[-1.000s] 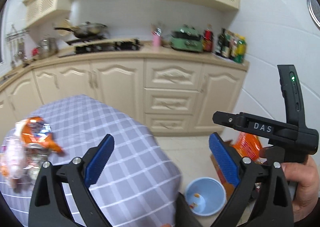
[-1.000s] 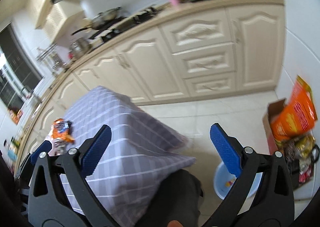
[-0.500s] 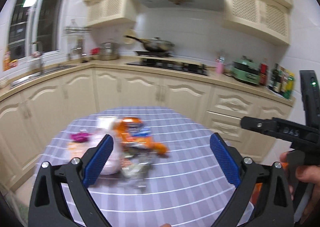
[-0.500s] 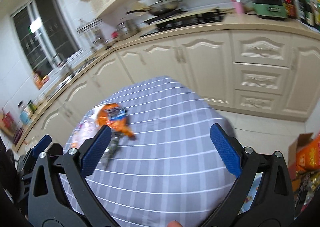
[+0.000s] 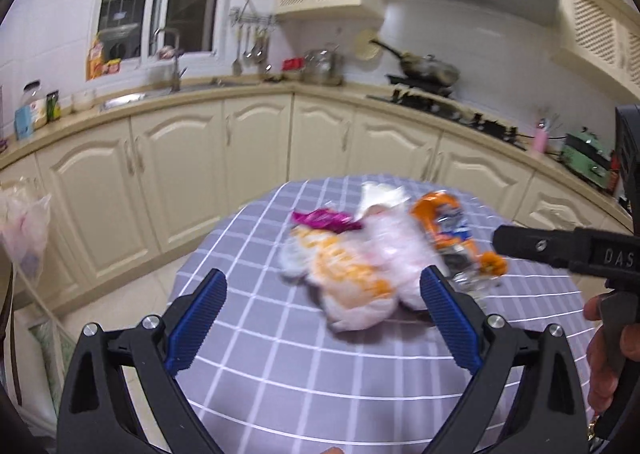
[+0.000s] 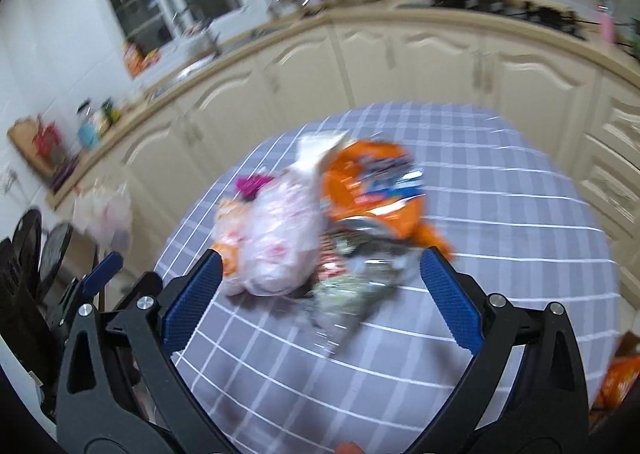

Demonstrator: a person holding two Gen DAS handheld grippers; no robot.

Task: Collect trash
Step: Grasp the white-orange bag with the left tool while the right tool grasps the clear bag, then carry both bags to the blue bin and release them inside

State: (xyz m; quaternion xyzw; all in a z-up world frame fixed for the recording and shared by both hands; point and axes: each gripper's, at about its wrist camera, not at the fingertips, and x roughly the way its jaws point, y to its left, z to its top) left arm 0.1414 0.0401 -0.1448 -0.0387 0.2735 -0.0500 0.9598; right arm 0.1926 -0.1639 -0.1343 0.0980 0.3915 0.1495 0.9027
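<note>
On a round counter [image 5: 360, 382] under a grey checked cloth, we see a small heap of trash waiting to be cleared. Left of the pale plastic bag [image 5: 384, 254] at its centre lies a magenta foil wrapper [image 5: 320, 219]; to the bag's right, touching it, sits an orange snack packet [image 5: 444, 219], and in front of that packet a crumpled silvery wrapper [image 6: 360, 274], though blur leaves its print unreadable. We judge all of it light, soft and crinkly, the films slippery, so a pinch on a bunched fold or the bag's gathered neck looks the surest hold. The left hand-held gripper [image 5: 322, 318] hovers just short of the bag, jaws wide apart and empty. The right hand-held gripper [image 6: 320, 296] does likewise, jaws spread over the silvery wrapper.
</note>
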